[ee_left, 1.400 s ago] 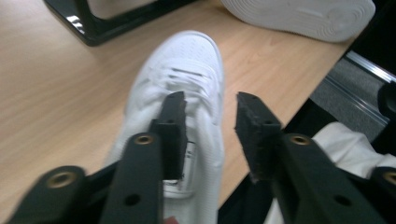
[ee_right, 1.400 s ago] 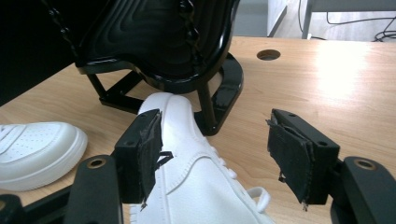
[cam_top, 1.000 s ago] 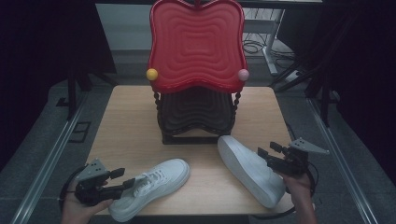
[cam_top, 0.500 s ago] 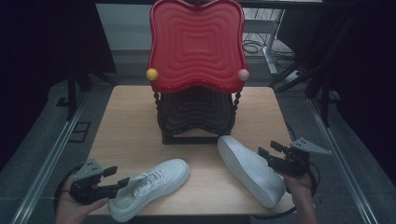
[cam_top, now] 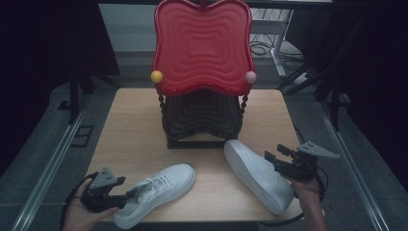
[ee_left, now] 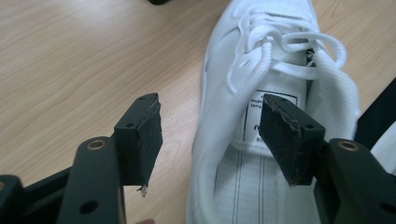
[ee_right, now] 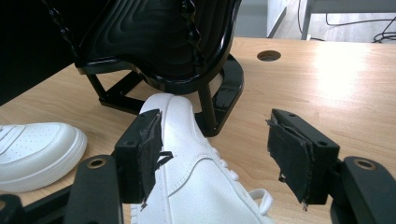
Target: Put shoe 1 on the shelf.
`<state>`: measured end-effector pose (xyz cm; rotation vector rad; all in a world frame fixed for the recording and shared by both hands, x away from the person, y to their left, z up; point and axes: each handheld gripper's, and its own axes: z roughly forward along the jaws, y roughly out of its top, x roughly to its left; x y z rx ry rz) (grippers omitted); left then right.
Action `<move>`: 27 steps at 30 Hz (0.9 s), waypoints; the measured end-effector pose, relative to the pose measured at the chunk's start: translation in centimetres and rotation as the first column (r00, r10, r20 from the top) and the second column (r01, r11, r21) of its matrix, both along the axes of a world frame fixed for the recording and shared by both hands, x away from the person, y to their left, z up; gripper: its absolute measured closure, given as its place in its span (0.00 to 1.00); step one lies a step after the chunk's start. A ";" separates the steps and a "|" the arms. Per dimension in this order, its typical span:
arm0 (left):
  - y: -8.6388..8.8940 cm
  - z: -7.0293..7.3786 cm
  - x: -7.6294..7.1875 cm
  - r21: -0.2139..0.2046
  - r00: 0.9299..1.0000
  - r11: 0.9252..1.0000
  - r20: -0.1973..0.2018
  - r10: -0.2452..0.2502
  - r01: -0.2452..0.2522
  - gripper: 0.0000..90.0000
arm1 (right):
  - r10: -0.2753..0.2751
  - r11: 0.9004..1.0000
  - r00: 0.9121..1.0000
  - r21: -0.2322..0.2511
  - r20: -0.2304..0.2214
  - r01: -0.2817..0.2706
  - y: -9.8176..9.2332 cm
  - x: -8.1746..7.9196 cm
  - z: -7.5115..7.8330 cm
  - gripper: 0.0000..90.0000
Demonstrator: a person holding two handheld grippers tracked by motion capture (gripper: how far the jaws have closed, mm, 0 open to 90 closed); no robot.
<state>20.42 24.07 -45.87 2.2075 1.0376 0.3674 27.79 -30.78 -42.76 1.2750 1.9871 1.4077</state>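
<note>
On the wooden table (cam_top: 134, 139) in front of the black stand (cam_top: 202, 120), the left gripper (cam_top: 126, 192) has its jaws spread wide at the heel of the left white shoe (cam_top: 159, 190), and the right gripper (cam_top: 272, 159) gapes wide beside the right white shoe (cam_top: 257, 175).

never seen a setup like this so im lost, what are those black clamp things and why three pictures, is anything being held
A person sits at a wooden table with a hand-held gripper in each hand: the left gripper and the right gripper. One picture comes from a camera above; the other two come from cameras riding on each gripper, looking along its black jaws. On the table stand a two-tier rack with a red top tray and a black lower tray, plus two white sneakers. The left gripper's open jaws straddle the left sneaker's collar; the right gripper's open jaws hover at the right sneaker. Nothing is held.
</note>
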 end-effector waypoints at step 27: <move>-0.5 -0.4 2.2 -0.110 0.999 0.994 -0.052 -0.012 0.006 0.91 | -0.027 1.000 1.000 0.008 0.012 0.026 -0.8 -0.2 0.1 0.39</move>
